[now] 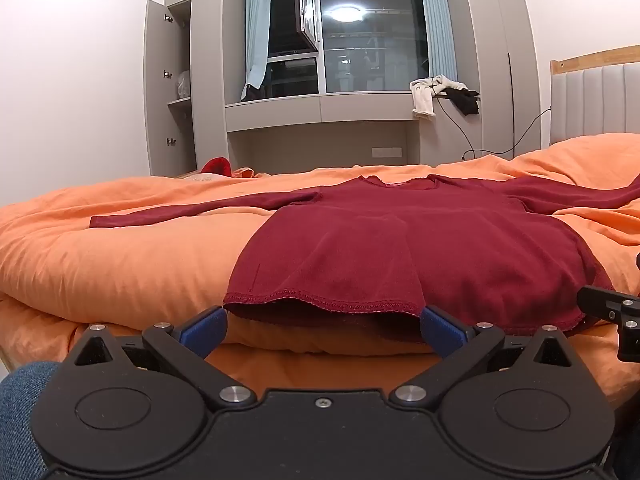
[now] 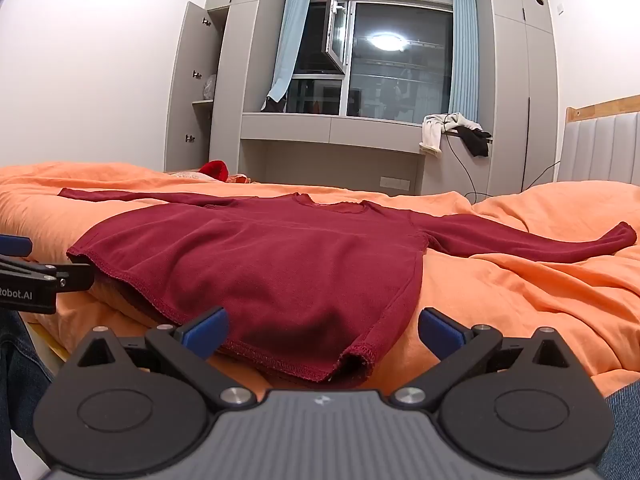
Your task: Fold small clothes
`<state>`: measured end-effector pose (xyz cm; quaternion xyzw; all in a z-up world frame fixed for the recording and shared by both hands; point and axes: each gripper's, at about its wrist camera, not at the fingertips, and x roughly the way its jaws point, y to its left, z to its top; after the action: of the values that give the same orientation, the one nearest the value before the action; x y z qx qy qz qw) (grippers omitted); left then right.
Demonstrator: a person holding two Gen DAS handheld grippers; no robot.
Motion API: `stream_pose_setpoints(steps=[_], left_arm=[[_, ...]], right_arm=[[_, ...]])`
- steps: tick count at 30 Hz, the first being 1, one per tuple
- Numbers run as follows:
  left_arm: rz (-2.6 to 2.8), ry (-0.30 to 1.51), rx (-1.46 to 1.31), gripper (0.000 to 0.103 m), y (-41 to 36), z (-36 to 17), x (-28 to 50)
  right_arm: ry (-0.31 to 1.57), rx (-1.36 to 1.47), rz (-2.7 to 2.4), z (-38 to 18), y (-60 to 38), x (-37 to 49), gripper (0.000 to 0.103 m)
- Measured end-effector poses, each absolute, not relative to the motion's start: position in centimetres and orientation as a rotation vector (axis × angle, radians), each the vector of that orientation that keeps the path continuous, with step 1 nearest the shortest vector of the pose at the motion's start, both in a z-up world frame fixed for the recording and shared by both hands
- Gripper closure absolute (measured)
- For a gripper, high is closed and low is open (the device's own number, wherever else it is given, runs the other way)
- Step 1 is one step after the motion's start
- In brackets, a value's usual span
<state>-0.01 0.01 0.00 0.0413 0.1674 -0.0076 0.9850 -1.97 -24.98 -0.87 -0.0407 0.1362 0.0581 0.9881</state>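
A dark red long-sleeved shirt lies flat on the orange duvet, sleeves spread to both sides and its hem toward me. It also shows in the right wrist view. My left gripper is open with its blue-padded fingers just short of the hem's left half, touching nothing. My right gripper is open, and the hem's right corner lies between its fingers, not clamped. The left gripper's side shows at the left edge of the right wrist view.
The bed's padded headboard stands at the right. A window ledge with draped clothes and grey cabinets, one with an open door, are behind the bed. A red item lies at the far side. My jeans-clad leg is at the lower left.
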Motion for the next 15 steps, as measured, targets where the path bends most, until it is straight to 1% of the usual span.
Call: stream_pose_setpoints(steps=[15], left_arm=[[-0.014, 0.339, 0.087, 0.0, 0.0, 0.0, -0.01]], right_arm=[[0.275, -0.083, 0.116, -0.88, -24.95, -1.89, 0.0]])
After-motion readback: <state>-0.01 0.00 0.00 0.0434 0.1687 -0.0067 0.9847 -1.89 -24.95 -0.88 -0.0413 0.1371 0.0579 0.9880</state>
